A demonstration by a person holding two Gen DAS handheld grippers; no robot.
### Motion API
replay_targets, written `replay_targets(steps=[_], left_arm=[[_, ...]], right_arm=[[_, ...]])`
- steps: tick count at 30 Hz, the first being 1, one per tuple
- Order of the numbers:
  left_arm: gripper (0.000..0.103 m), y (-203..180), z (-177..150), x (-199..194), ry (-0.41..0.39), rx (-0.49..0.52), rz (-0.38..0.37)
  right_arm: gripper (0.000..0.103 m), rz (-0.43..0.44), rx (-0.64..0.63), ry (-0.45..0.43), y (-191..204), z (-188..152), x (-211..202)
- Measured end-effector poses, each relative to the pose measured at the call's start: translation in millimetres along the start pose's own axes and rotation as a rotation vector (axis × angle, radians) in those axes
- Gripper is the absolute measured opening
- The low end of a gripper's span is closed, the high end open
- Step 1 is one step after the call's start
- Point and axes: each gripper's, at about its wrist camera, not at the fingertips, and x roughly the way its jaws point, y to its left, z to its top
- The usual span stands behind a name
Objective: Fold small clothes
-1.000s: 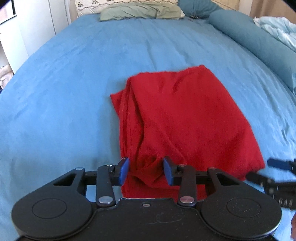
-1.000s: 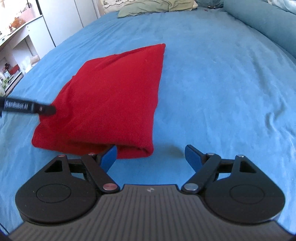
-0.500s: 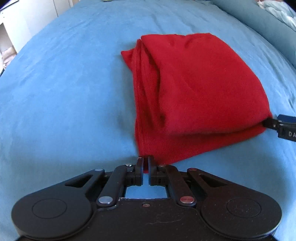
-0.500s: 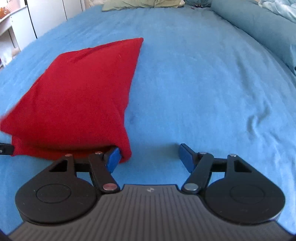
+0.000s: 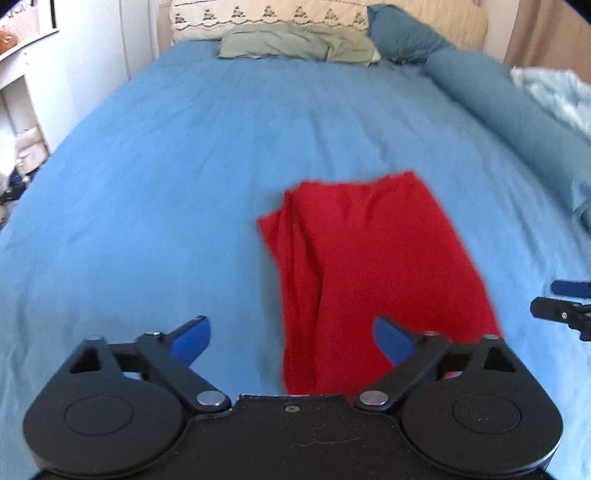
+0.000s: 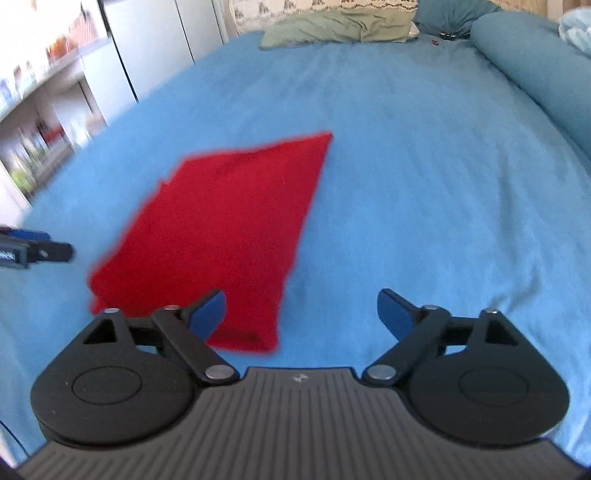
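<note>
A folded red cloth (image 5: pixel 373 258) lies flat on the blue bed sheet (image 5: pixel 166 192), with bunched folds along its left side. My left gripper (image 5: pixel 291 339) hovers above the cloth's near left corner, its jaws opening wide and nothing pressed between them. In the right wrist view the same red cloth (image 6: pixel 229 229) lies to the left of centre. My right gripper (image 6: pixel 301 314) hangs above its near right corner, jaws opening wide and holding nothing. Each gripper's tip shows at the edge of the other's view.
Green pillows (image 5: pixel 295 46) and a patterned headboard cushion (image 5: pixel 269 16) sit at the far end of the bed. A long teal bolster (image 5: pixel 517 110) runs along the right side. White cupboards and shelves (image 6: pixel 74 92) stand left of the bed.
The left gripper went from pinching the cloth's near corner to wide open, and the cloth dropped flat. Both grippers rose and drew back; the right jaws spread wider.
</note>
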Motion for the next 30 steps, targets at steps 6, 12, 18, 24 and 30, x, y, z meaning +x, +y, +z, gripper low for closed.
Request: replay_targets(steps=[6,12,18,24,30], left_arm=[[0.097,12.6,36.6,54.9,0.07,-0.09,-0.099],[0.082,16.3,38.5,109.7,0.183,-0.17,-0.153],[0.072,15.1,30.6,124.2,0.193,-0.183,-0.172],[0.03,1.3,33.9,117.2,0.178,-0.155,-0.146],[0.022,-21.6,38.5,84.7,0.114,-0.092,-0.107]], right_arm=[[0.103,0.106,0.178,0.104,-19.7,49.8,42.2],[0.103,0.136,0.237,0.203,-23.5,61.1,101.7],[0.1,0.143,0.254,0.235,-21.6,57.4,130.7],[0.058,0.162,0.229,0.228,-15.5,58.6,138.3],[0.039,0.179,0.219,0.167,-13.3,66.8,107.1]])
